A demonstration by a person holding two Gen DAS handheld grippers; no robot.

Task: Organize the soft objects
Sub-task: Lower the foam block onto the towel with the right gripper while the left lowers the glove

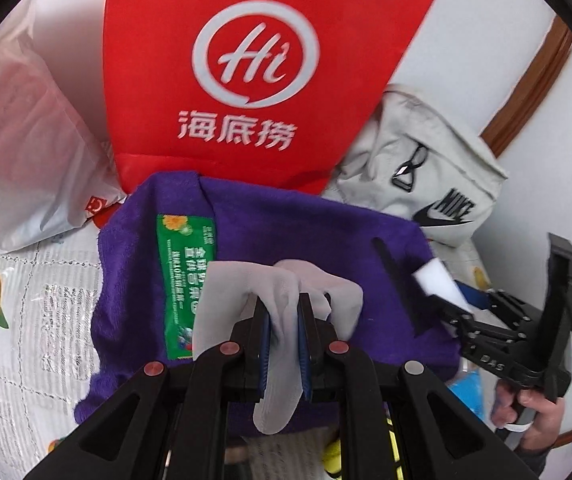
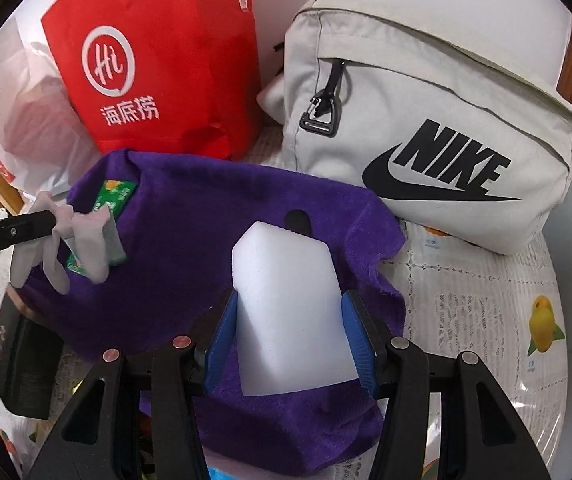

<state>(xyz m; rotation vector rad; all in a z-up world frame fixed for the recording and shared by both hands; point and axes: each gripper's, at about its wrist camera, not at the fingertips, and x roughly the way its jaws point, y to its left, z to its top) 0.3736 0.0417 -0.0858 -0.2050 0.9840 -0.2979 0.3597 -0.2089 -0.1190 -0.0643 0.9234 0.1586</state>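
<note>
A purple towel (image 1: 286,232) (image 2: 213,216) with a green label (image 1: 185,280) lies spread on the patterned table cover. My left gripper (image 1: 283,312) is shut on a pale grey cloth (image 1: 281,360), which droops over the towel's left part; from the right wrist view this cloth (image 2: 85,240) hangs from the left gripper's tip (image 2: 51,218). My right gripper (image 2: 290,320) is shut on a white foam sponge block (image 2: 286,312) above the towel's middle. In the left wrist view the same sponge (image 1: 438,280) shows at the right, held by the right gripper (image 1: 458,300).
A red shopping bag (image 1: 245,72) (image 2: 157,60) and a translucent plastic bag (image 1: 17,140) stand behind the towel. A light grey Nike bag (image 2: 426,132) (image 1: 418,160) lies at the back right. A black box (image 2: 21,368) sits at the towel's left. A hand (image 1: 526,408) grips the right tool.
</note>
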